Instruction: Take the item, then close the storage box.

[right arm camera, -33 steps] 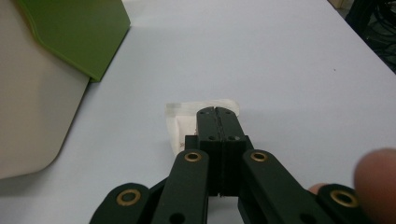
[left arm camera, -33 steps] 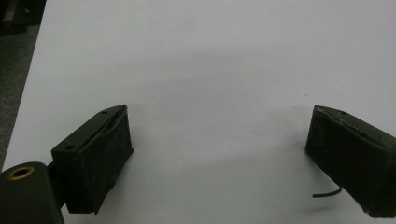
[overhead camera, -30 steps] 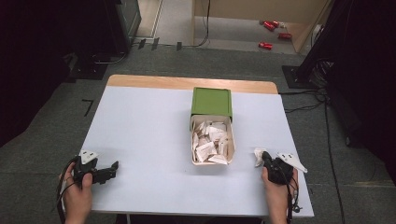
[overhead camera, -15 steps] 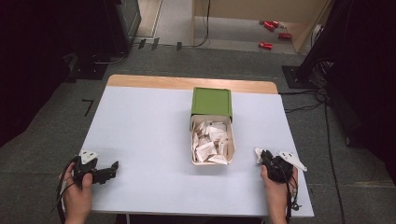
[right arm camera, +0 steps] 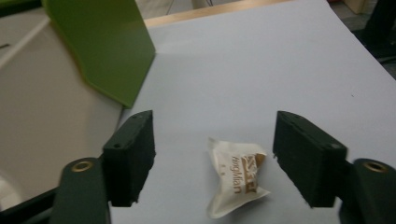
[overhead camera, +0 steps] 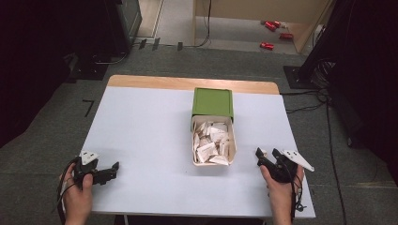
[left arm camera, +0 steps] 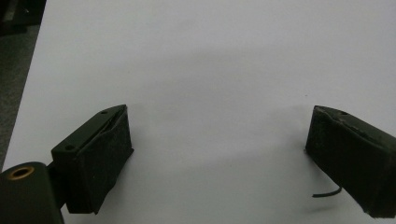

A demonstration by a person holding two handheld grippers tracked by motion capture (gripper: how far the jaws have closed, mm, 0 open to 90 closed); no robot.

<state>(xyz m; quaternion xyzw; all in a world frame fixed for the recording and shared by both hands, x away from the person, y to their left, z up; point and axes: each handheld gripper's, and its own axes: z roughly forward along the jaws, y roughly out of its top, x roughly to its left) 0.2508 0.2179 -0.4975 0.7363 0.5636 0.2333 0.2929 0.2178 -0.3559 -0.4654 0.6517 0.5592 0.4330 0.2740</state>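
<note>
1. The left claw (overhead camera: 112, 168) lies low over the near left corner of the white tabletop (overhead camera: 145, 140), held in the person's left hand (overhead camera: 77, 197), its tip pointing toward the middle. In the left gripper view its jaws stand wide apart with bare surface between them; it is released and grips nothing.
2. The tabletop's left edge runs close beside that claw. Between it and the tray lies a wide bare stretch of white.
3. Right of centre sits a shallow white tray (overhead camera: 233, 154) full of small white packets (overhead camera: 209, 151). A green box (overhead camera: 213, 102) touches its far end, with the pale wooden far edge (overhead camera: 187, 83) of the tabletop just behind it.
4. The right claw (overhead camera: 265, 156) rests near the right front corner in the person's right hand (overhead camera: 281, 187), well apart from the tray's right wall and near the right edge.
5. In the right gripper view a single white sachet with brown print (right arm camera: 236, 179) lies flat on the tabletop between the jaws. Both pads stand clear of it. These jaws have just been opening, so the claw is released.
6. Beyond the sachet the surface runs bare to the far edge.
</note>
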